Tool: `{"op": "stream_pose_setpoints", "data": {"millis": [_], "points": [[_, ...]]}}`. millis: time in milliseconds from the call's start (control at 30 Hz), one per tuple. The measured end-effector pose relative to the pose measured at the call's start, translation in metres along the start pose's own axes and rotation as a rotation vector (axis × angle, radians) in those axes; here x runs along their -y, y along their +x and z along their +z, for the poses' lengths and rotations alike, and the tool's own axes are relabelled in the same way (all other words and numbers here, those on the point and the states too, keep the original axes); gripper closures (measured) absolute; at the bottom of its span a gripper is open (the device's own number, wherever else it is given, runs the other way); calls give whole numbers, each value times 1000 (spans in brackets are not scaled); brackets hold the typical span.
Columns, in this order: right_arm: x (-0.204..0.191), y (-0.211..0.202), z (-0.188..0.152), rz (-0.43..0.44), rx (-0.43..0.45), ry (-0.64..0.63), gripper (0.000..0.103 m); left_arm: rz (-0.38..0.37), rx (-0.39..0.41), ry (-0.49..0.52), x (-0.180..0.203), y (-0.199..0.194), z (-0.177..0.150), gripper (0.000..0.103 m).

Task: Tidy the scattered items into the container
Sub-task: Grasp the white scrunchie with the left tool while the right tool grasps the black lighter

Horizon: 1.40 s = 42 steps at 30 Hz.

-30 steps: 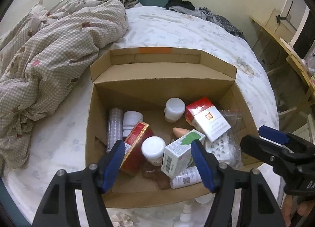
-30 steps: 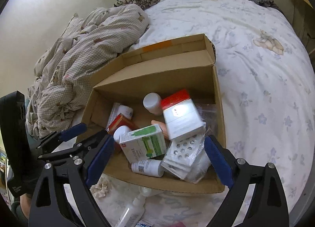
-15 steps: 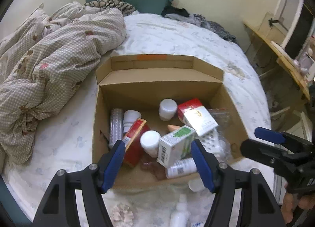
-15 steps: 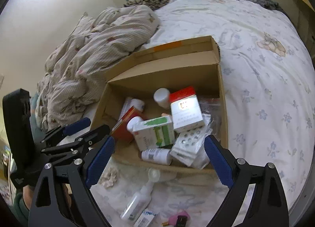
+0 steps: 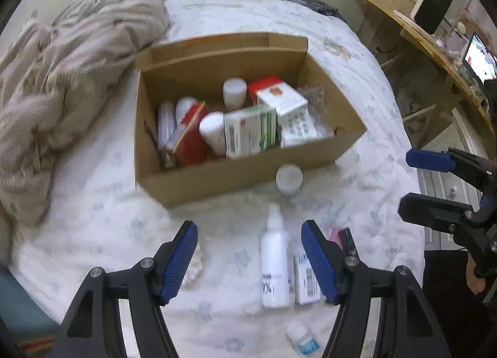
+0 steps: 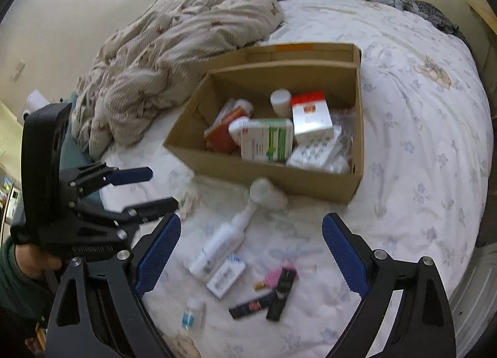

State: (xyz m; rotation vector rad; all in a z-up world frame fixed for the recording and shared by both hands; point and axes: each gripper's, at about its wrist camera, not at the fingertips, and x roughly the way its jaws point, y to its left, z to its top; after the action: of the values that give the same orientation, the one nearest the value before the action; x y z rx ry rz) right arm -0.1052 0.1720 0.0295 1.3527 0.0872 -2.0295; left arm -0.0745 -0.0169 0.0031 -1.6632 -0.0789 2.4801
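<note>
On the bed, near its middle, a brown cardboard box is seen with its top open. It is filled with small things: a white and green carton, a red and white pack, a red box, a white round jar, a white bottle and a sheet of pills.

Nearer the foot edge of the bed, more things are left lying on the sheet outside the box. A small white jar is seen just beside the front wall of the box. A tall white spray bottle is laid flat, with a small white carton just beside it. A tiny bottle with a blue label is found closer to the edge. A pink thing and two dark flat sticks are seen near each other in the right wrist view. A crumpled bit of tissue is found near the front left corner of the box.

A rumpled blanket is piled along the left side of the bed.

The left claw is held wide apart above the sheet, and nothing is gripped in it. The right claw is also held wide apart above the loose things, and nothing is gripped.
</note>
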Motion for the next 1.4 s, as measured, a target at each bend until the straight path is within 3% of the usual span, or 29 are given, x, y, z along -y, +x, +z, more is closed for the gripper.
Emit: {"op": "stream_pose_setpoints", "data": {"millis": [333,633,733,867,900,1000,1267,1300,1333,1367,1400], "points": [[17,30,-44,-25,-158,-11,9,42,-50,-17,0,16,-23,33],[40,34,-41,18,-158,85,9,109,-57,-175,-46,22,-20,33],[46,36,-36,23,-157,120,9,113,-73,-192,-57,31,-22,33],[46,54,-39,49,-220,132,9,123,-110,-193,-66,48,-24,33],[45,59,-42,58,-237,131,10,130,-134,-188,-68,55,-24,33],[38,72,-49,41,-279,107,30,145,-188,-181,-70,71,-25,33],[33,97,-70,-18,-408,32,35,182,-258,-135,-70,101,-34,34],[33,100,-72,-27,-418,22,38,193,-256,-124,-69,101,-35,45],[33,103,-74,-31,-424,13,45,202,-254,-117,-68,101,-35,64],[33,105,-75,-34,-429,0,51,208,-253,-117,-68,100,-36,72],[32,106,-75,-33,-429,-13,67,207,-245,-122,-68,97,-35,82]]}}
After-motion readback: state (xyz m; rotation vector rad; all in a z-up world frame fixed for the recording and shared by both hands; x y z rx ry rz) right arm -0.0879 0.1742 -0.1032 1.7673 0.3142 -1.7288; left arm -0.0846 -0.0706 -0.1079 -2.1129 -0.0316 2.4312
